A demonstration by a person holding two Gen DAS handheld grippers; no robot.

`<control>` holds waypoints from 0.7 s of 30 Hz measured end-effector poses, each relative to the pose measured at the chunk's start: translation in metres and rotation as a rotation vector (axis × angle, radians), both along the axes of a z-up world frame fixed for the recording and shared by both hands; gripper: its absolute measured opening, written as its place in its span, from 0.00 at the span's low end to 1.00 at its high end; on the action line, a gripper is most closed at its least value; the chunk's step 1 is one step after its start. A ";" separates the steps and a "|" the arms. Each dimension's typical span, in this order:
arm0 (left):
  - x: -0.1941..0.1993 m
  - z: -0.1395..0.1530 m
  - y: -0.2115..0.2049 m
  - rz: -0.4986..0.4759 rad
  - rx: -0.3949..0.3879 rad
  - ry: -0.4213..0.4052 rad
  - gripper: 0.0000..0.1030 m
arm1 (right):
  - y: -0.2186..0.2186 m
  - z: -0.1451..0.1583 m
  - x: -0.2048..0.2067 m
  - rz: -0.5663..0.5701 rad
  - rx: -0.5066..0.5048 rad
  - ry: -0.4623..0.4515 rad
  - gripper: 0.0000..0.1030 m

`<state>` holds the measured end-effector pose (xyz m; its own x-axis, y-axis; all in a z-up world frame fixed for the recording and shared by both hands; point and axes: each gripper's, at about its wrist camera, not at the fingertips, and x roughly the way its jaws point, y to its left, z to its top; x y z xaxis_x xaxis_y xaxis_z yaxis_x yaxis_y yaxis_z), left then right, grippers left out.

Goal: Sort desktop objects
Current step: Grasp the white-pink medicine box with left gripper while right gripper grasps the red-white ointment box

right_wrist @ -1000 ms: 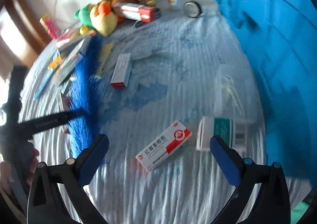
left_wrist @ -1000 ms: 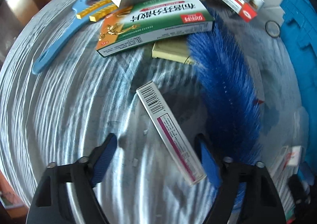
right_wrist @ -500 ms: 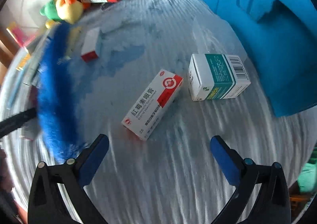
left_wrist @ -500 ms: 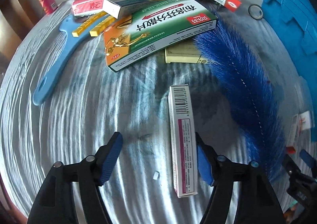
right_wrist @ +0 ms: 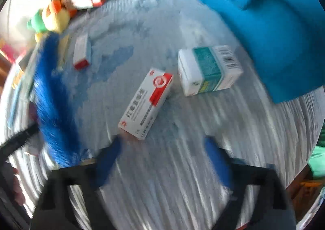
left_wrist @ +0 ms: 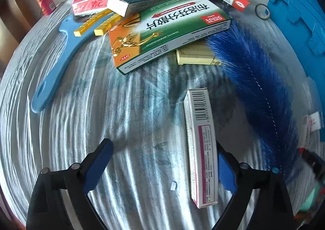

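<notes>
Left wrist view: the left hand-held gripper (left_wrist: 162, 162) is spread wide over the cloth-covered worktop (left_wrist: 61, 128); a long narrow box (left_wrist: 200, 144) lies between its fingers, against the right one. A blue duster (left_wrist: 256, 79) lies to the right, a green box (left_wrist: 166, 28) farther off.

Right wrist view, blurred: the right hand-held gripper (right_wrist: 164, 158) is spread, empty; a red-and-white box (right_wrist: 147, 101) lies just beyond it, a teal-and-white box (right_wrist: 209, 69) to the far right.

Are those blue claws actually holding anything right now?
No. The left gripper is open, its right finger beside the slim white box. The right gripper is open above the cloth.
</notes>
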<state>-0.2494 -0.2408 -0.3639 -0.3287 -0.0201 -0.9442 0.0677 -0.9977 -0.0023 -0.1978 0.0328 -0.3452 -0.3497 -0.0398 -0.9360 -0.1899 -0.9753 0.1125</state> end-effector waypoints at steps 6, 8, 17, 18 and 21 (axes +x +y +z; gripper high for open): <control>0.001 0.007 0.007 -0.033 -0.001 0.015 0.36 | -0.005 0.013 -0.006 -0.021 -0.051 0.068 0.49; -0.001 0.005 0.009 -0.036 -0.002 0.019 0.35 | -0.007 0.009 -0.012 -0.031 -0.062 0.061 0.45; 0.001 -0.001 0.005 -0.039 -0.004 0.045 0.36 | -0.023 -0.014 -0.023 0.008 0.016 0.048 0.45; 0.002 -0.001 0.004 -0.040 -0.003 0.046 0.36 | -0.023 -0.014 -0.023 0.014 0.022 0.053 0.45; 0.002 -0.002 0.003 -0.041 -0.001 0.049 0.36 | -0.025 -0.015 -0.021 0.022 0.049 0.072 0.45</control>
